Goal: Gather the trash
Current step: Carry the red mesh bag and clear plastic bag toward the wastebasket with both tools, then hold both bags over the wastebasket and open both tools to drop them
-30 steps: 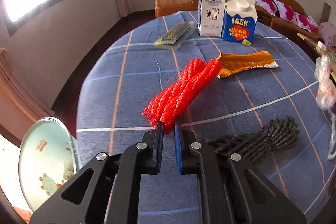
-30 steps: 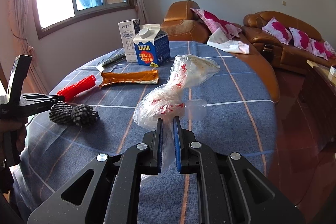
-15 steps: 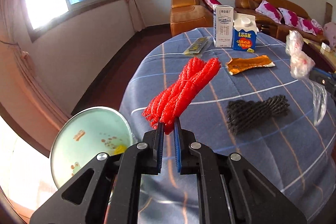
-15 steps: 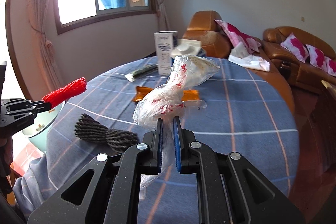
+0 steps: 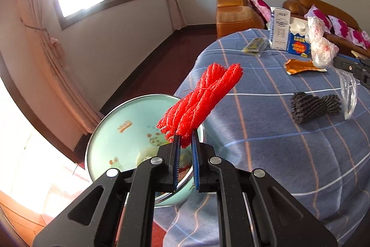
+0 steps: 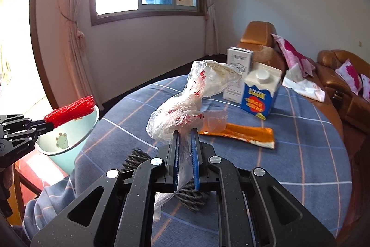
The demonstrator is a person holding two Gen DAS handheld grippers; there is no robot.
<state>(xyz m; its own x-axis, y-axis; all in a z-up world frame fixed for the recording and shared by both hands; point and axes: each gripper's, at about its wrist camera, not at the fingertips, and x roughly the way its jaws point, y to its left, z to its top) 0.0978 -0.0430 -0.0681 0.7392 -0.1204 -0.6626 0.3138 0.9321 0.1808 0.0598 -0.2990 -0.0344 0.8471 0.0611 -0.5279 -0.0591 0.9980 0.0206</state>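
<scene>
Red net now reaches the basin.
Left gripper and right gripper, clamping a plastic bag, have both swung over from the table.

Red foam netting: rough, matt mesh. Plastic bag: thin, glossy, crinkled. Tablecloth: matt woven cloth. Basin: glossy enamel. Sofa: shiny leather.

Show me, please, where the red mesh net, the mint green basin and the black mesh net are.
red mesh net (image 5: 203,98), left wrist view, middle of the bundle.
mint green basin (image 5: 120,133), left wrist view, bare inner wall.
black mesh net (image 5: 312,105), left wrist view, middle of the roll.
</scene>
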